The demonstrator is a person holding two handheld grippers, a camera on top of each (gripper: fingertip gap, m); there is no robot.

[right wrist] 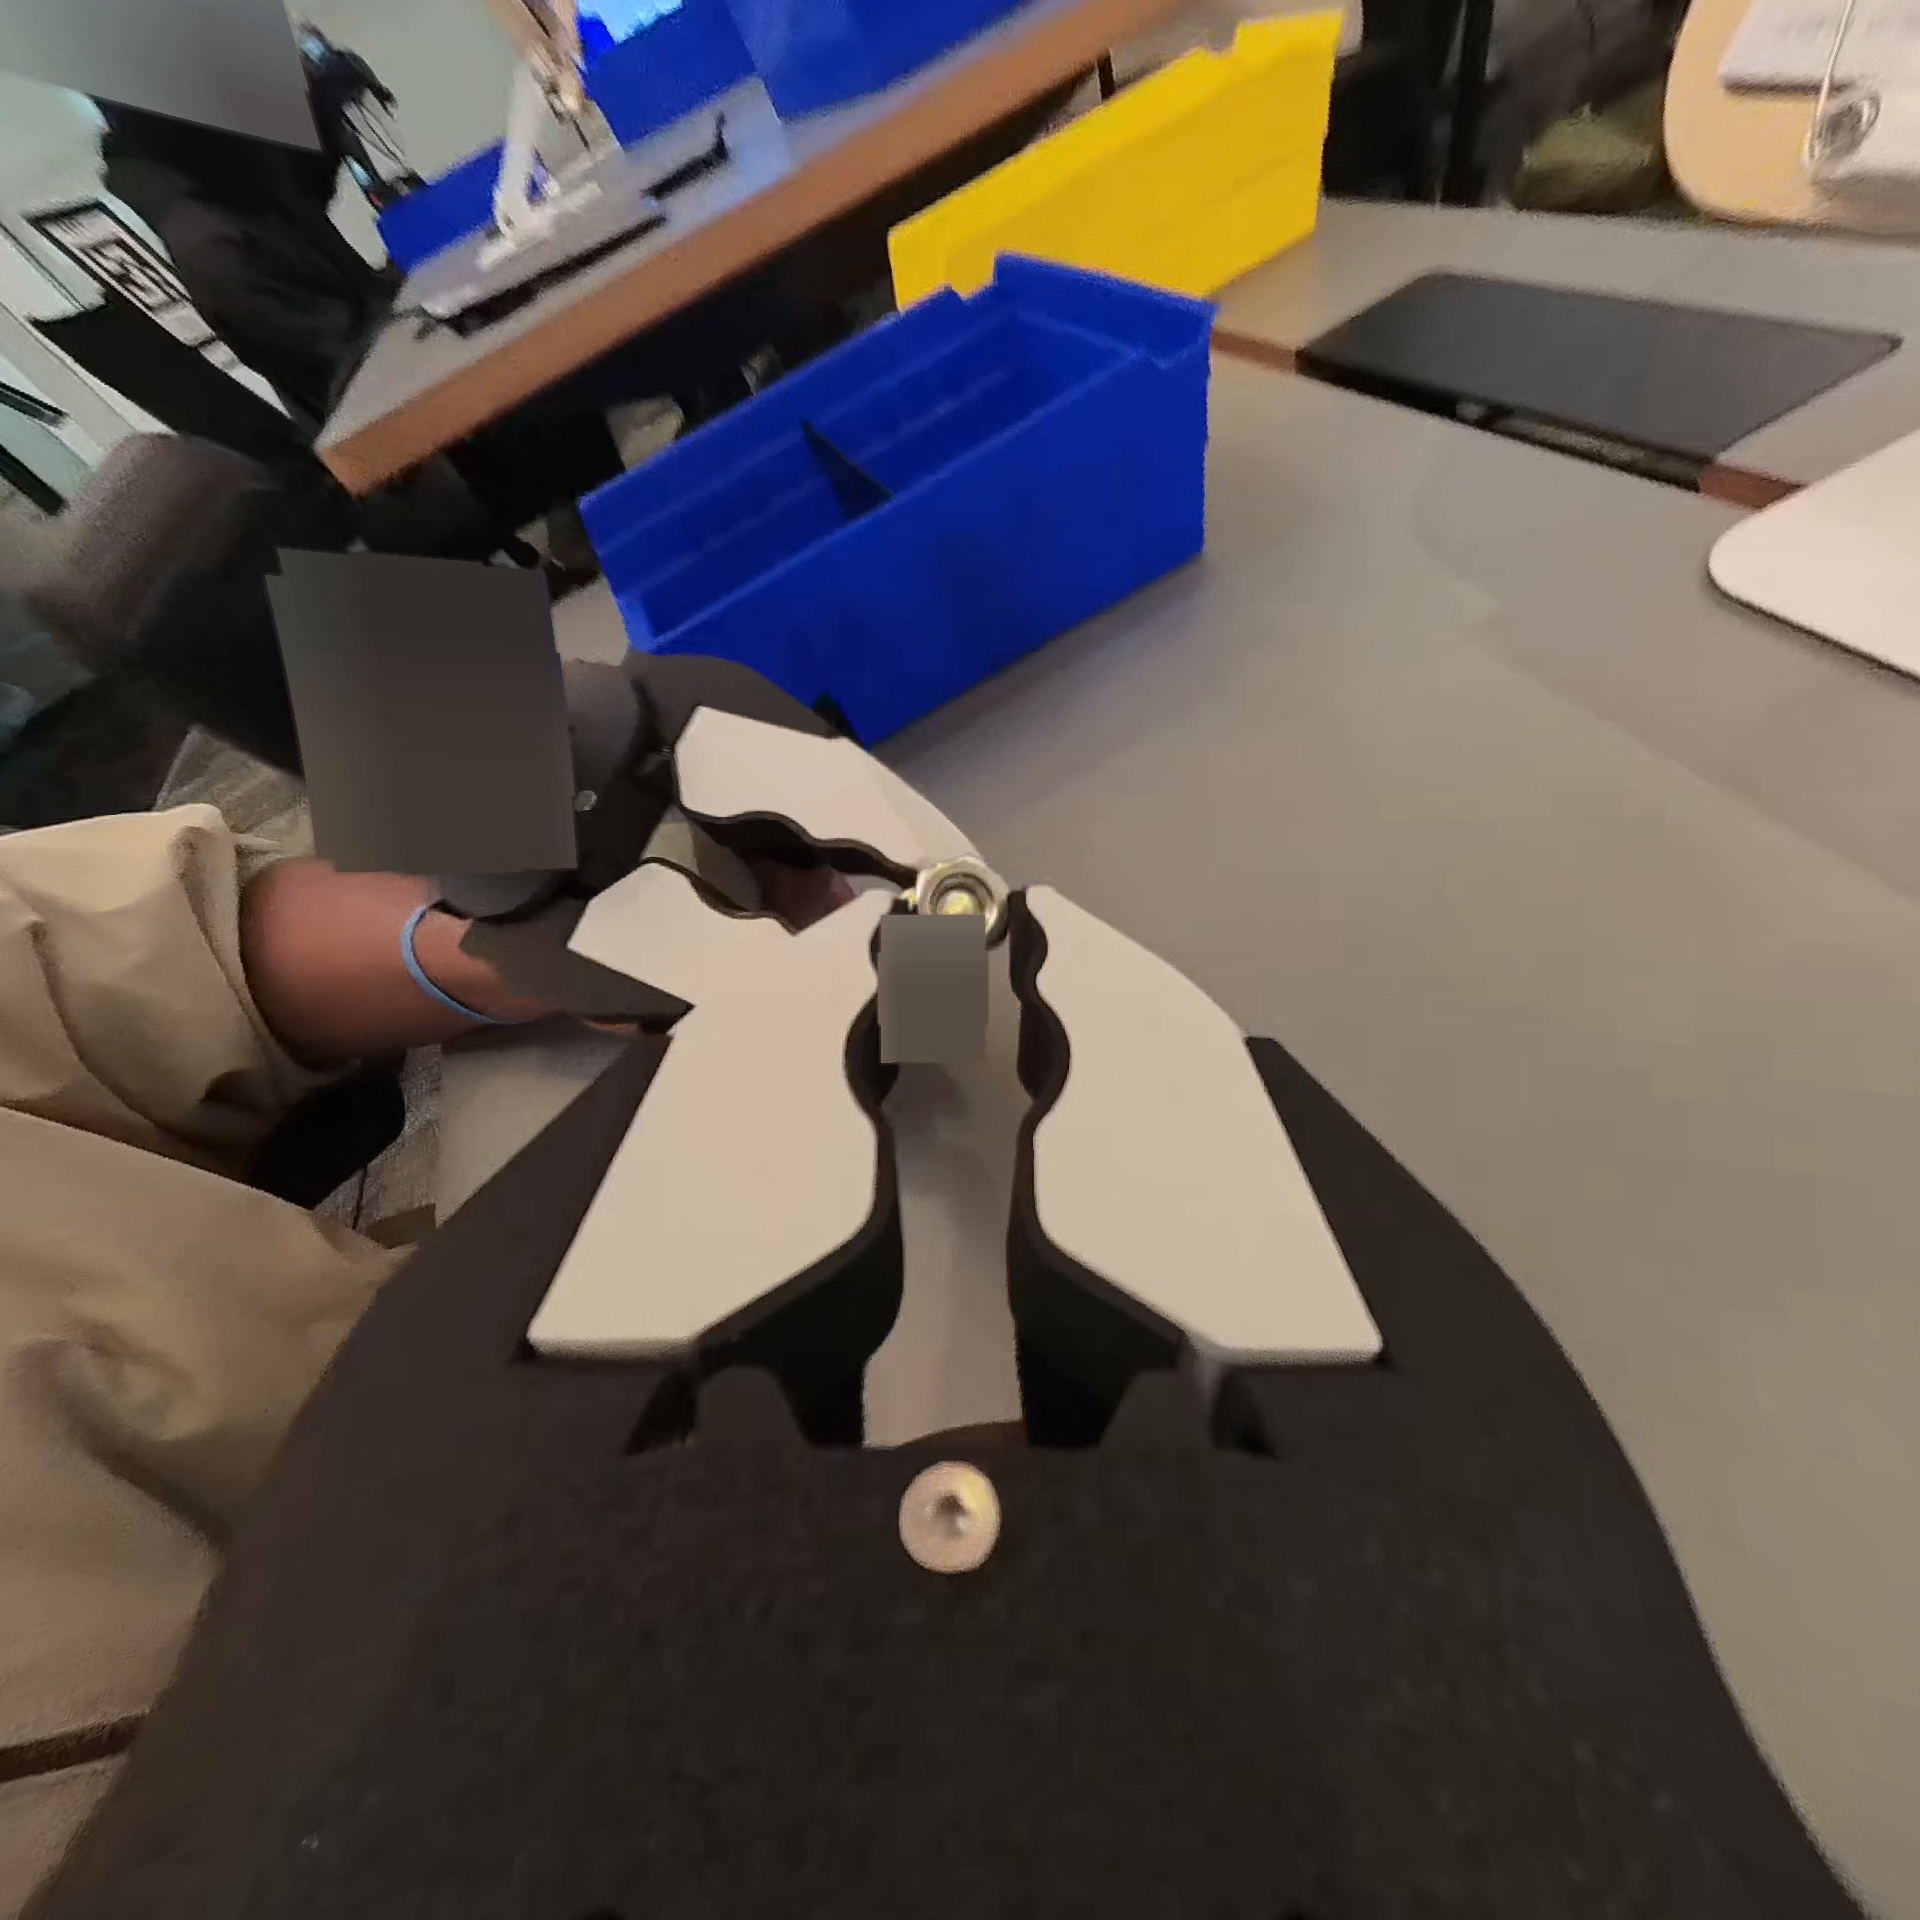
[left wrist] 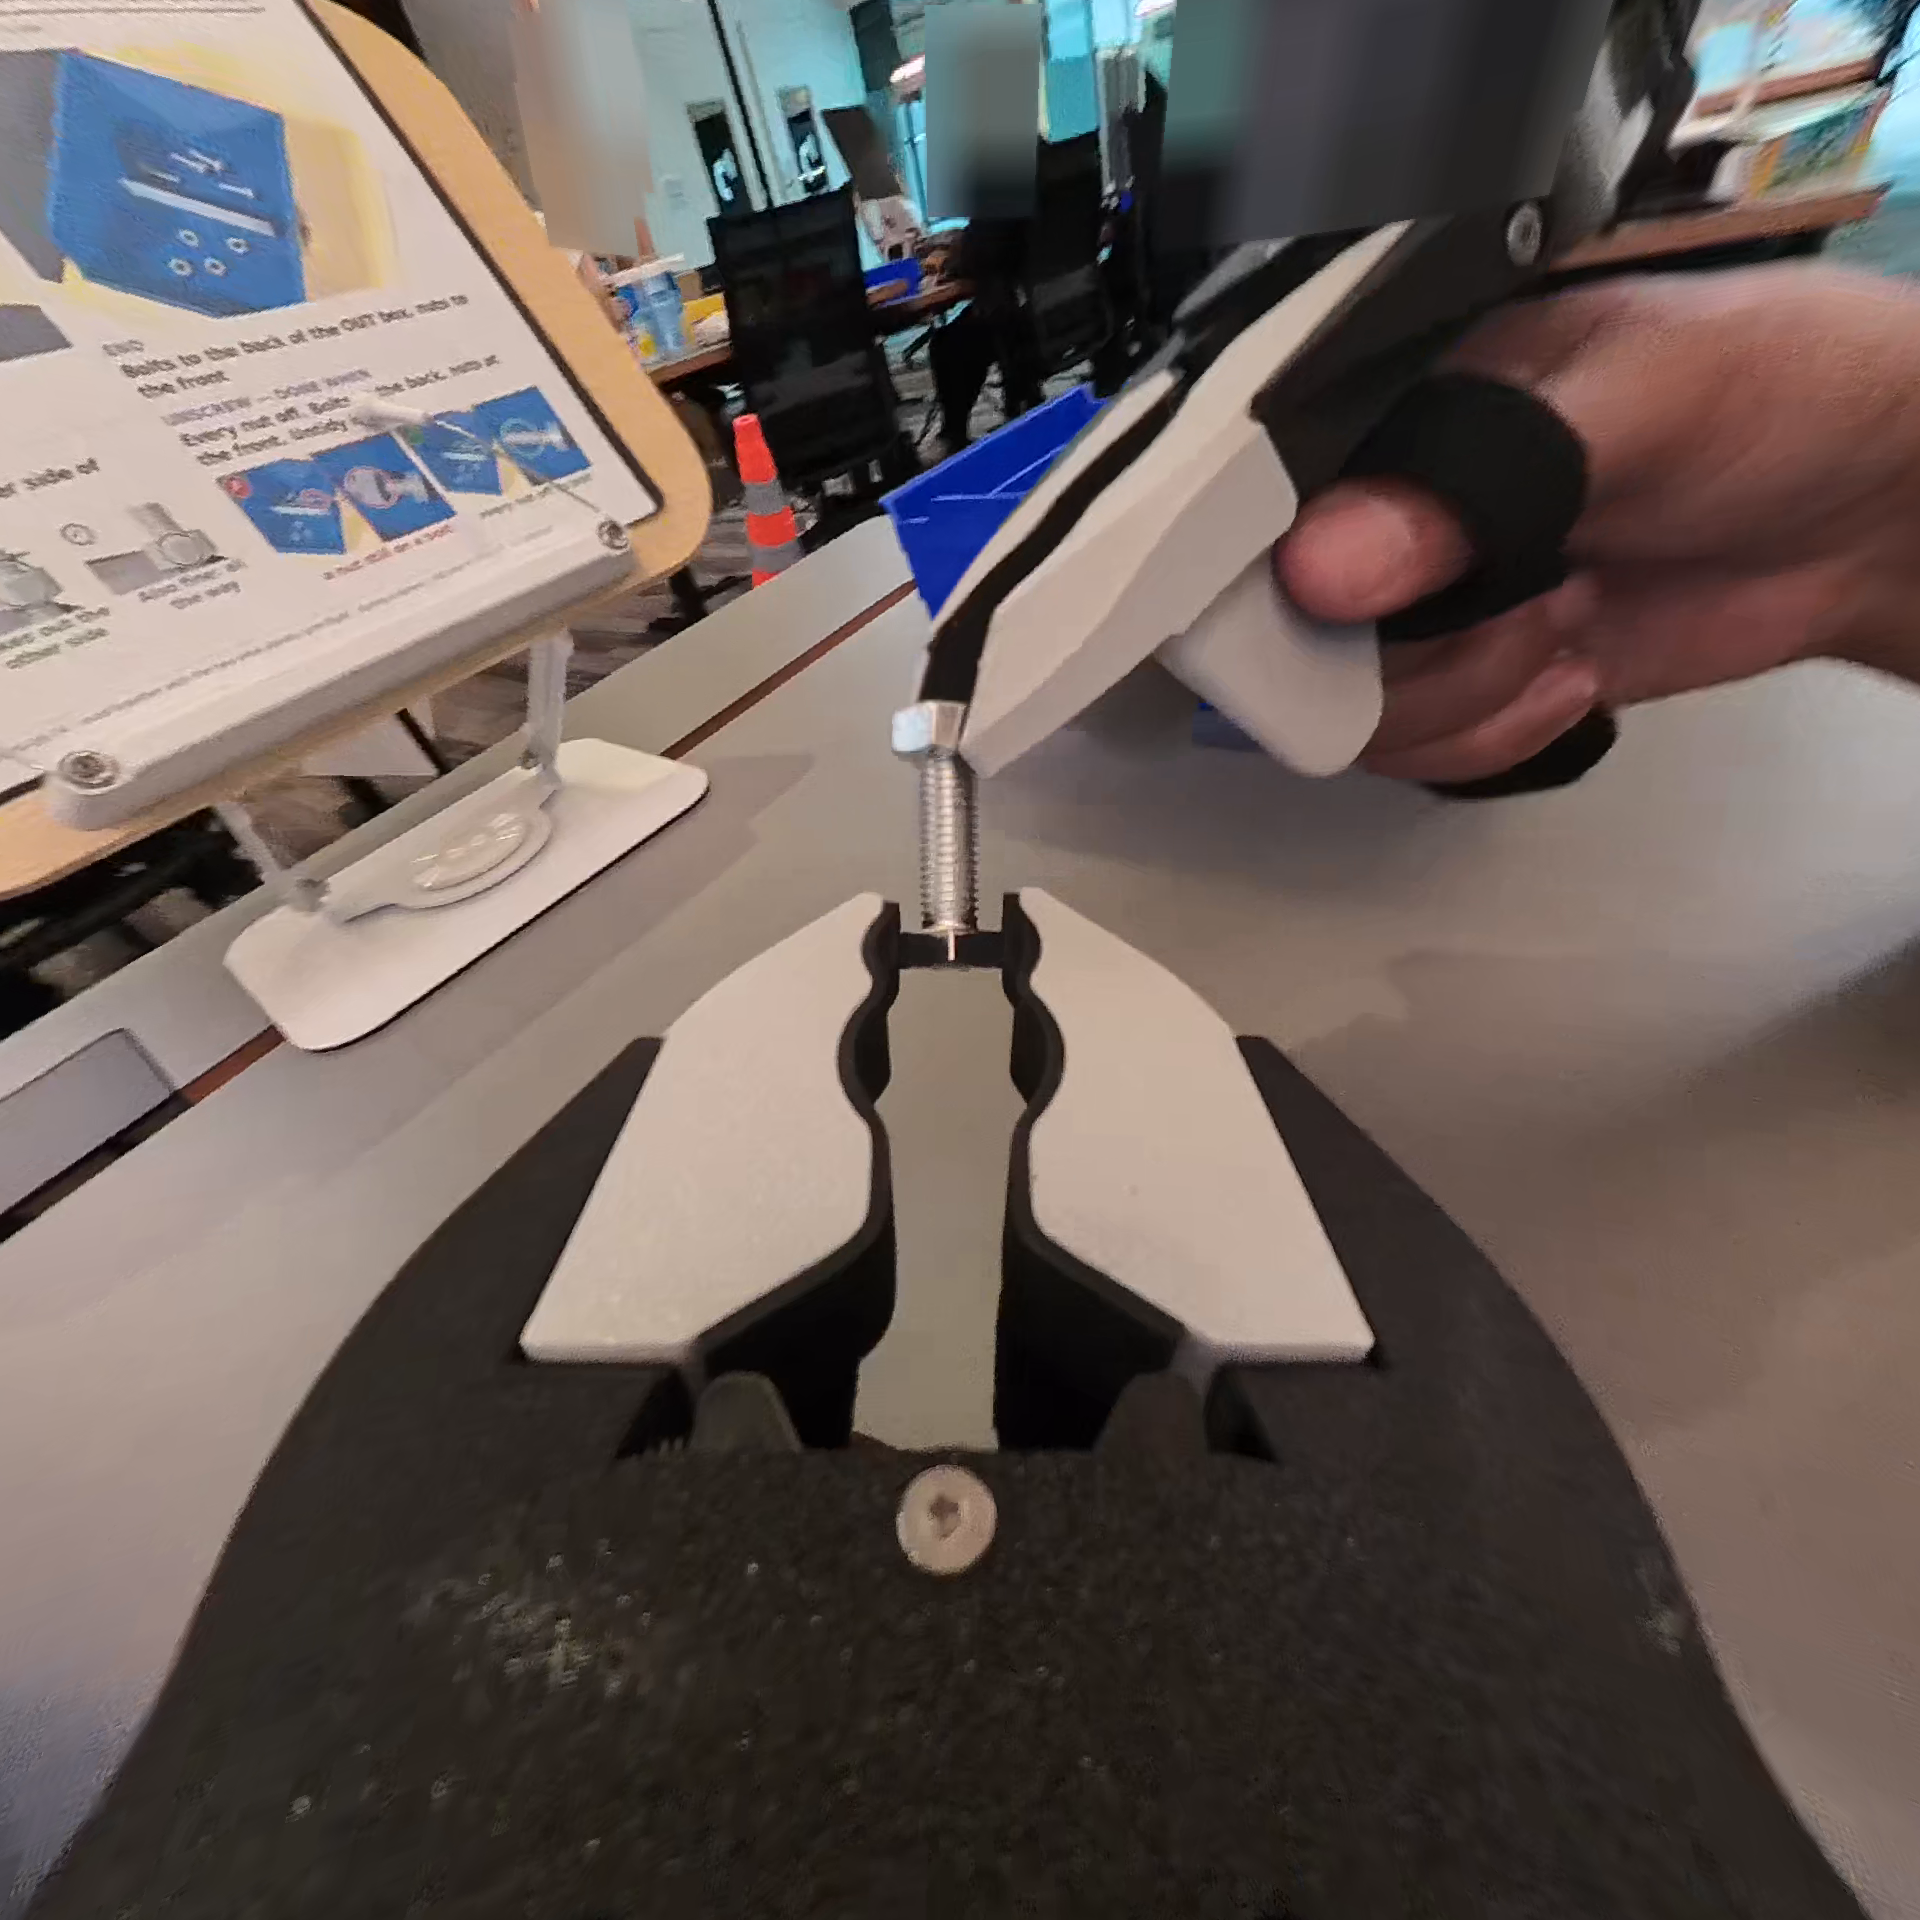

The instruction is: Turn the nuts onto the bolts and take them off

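Note:
In the left wrist view my left gripper [left wrist: 951,935] is shut on the lower end of a silver threaded bolt [left wrist: 945,842], which stands upright above the grey table [left wrist: 1455,1039]. A silver hex nut [left wrist: 925,727] sits at the bolt's top end. My right gripper [left wrist: 940,717] comes in from the upper right, held by a hand, and is shut on that nut. In the right wrist view the nut [right wrist: 961,899] sits between my right gripper's tips [right wrist: 951,914]. The left gripper [right wrist: 909,883] reaches in from the left; the bolt's shank is hidden there.
An instruction board [left wrist: 312,416] stands on a white base [left wrist: 468,883] at the left. A blue divided bin [right wrist: 904,499] and a yellow bin [right wrist: 1122,177] stand behind the grippers. A black flat pad [right wrist: 1600,364] lies at the far right. An orange cone [left wrist: 764,499] stands beyond the table. The grippers are tip to tip, or close to it.

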